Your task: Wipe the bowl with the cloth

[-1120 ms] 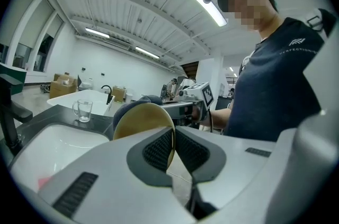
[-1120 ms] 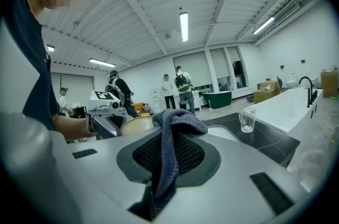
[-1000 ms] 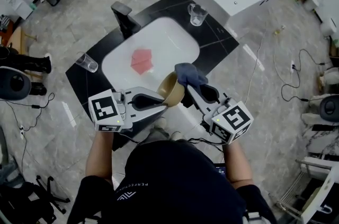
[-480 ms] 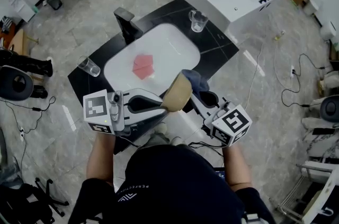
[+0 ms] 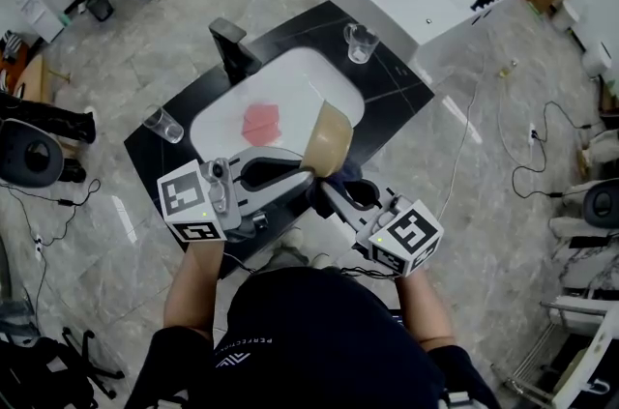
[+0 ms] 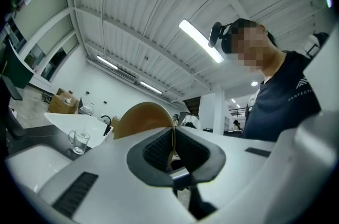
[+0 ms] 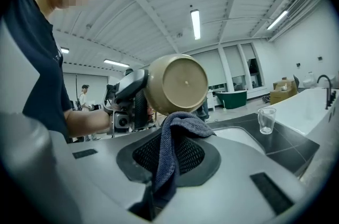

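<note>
Left glass (image 5: 162, 123): upright on the dark counter (image 5: 406, 88), left of the sink.
Left gripper (image 6: 172, 139): jaws closed tight on the rim of the bowl; the thin wall is pinched between the pads.
Sink (image 5: 329, 73): white basin; a pink cloth (image 5: 259, 123) lies flat inside, a black faucet (image 5: 230, 44) at its far left.
Bowl (image 5: 329, 138): tan, tipped on its side, held in the air over the sink's near edge, base towards the right gripper.
Cloth (image 7: 172, 154): dark blue, bunched just under the bowl's outer wall; contact unclear.
Right gripper (image 5: 329, 194): jaws clamped on the cloth, which hangs down between the pads.
Right glass (image 5: 360, 42): upright at the counter's far side.
</note>
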`<state>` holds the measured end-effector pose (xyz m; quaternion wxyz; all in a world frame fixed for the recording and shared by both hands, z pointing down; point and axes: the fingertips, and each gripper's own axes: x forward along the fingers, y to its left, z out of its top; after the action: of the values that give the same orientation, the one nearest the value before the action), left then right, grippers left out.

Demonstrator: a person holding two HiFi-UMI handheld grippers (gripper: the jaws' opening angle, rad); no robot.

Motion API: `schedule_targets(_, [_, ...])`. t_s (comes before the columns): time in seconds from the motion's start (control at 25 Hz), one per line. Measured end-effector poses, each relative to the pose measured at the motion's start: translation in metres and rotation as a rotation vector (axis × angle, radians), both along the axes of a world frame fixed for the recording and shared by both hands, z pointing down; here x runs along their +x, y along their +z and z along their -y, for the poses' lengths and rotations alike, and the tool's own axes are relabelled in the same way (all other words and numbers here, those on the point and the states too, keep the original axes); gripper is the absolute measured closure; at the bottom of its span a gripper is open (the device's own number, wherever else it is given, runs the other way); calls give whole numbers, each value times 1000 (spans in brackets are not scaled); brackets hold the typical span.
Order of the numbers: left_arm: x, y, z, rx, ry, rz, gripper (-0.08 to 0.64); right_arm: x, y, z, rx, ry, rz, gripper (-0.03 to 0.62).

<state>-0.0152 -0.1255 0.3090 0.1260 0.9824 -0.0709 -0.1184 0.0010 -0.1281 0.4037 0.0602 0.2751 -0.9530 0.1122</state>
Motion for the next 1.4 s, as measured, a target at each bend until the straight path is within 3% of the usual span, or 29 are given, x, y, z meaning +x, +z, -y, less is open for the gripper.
schedule_targets(0.24, [3, 16, 14, 6, -91, 80, 540, -11, -10, -12, 36, -48, -14, 531])
schedule_targets(0.6, [9, 40, 20, 3, -152, 175, 540, -8, -25, -14, 69, -44, 7, 531])
schedule_targets(1.04, [2, 41, 20, -21, -186, 147, 540, -5, -31, -13, 92, -27, 0, 531])
schedule_targets(1.28, [-22, 51, 40, -65, -329, 157, 540, -5, -39, -13, 109, -14, 17, 531])
schedule_targets(1.4, [-31, 59, 43, -98, -357, 171, 540, -3, -45, -13, 123, 2, 26, 531])
